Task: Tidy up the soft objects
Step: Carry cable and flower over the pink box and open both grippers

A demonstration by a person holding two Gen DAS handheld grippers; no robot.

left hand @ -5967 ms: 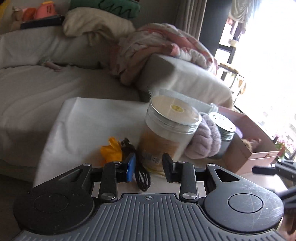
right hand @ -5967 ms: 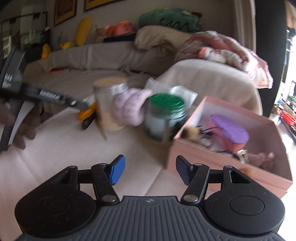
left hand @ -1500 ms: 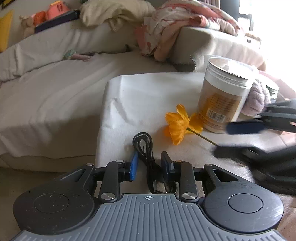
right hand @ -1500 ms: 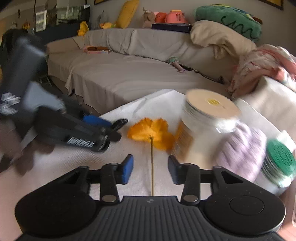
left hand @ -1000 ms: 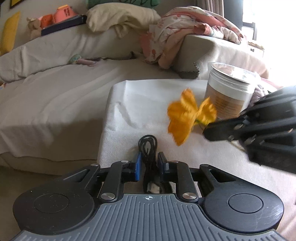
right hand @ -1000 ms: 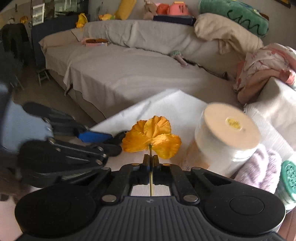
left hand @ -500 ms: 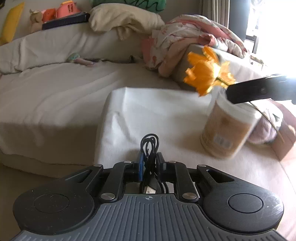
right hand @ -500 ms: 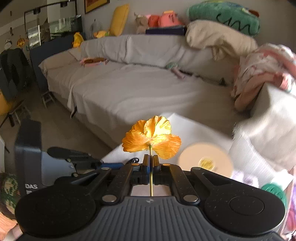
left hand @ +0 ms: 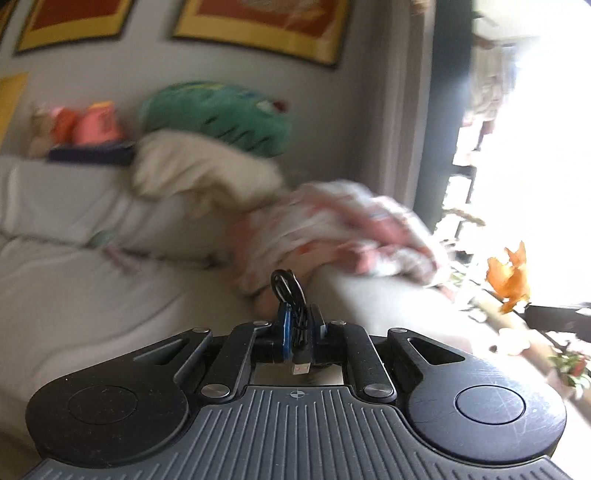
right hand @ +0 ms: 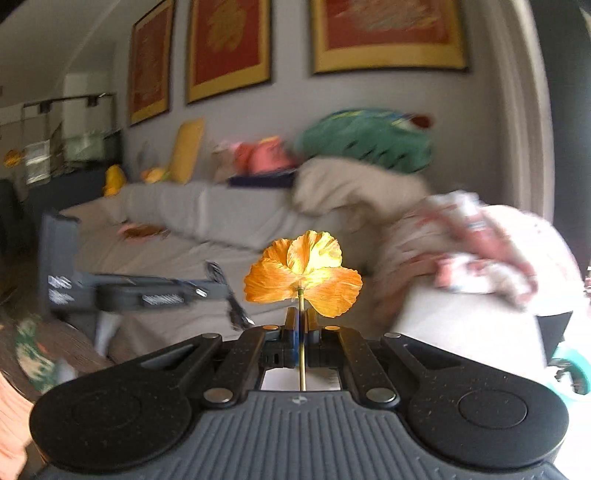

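Gripping cable [left hand: 291, 314], flower [right hand: 303, 274]

The setting was a home living room: ahead of both tools stretched a long sofa [right hand: 177, 218] draped in pale covers, heaped with a green plush cushion [right hand: 365, 142], a cream blanket [left hand: 199, 173] and a pink patterned quilt [left hand: 332, 229], beneath gold-framed red pictures [right hand: 388, 33] on a grey wall.

A long grey sofa [right hand: 173, 214] piled with cushions and a pink blanket [left hand: 332, 229] crosses the middle of the frame under red, gold-framed pictures [right hand: 388, 33] on a grey wall [left hand: 110, 77], with a glaring window [left hand: 546, 166] at right.
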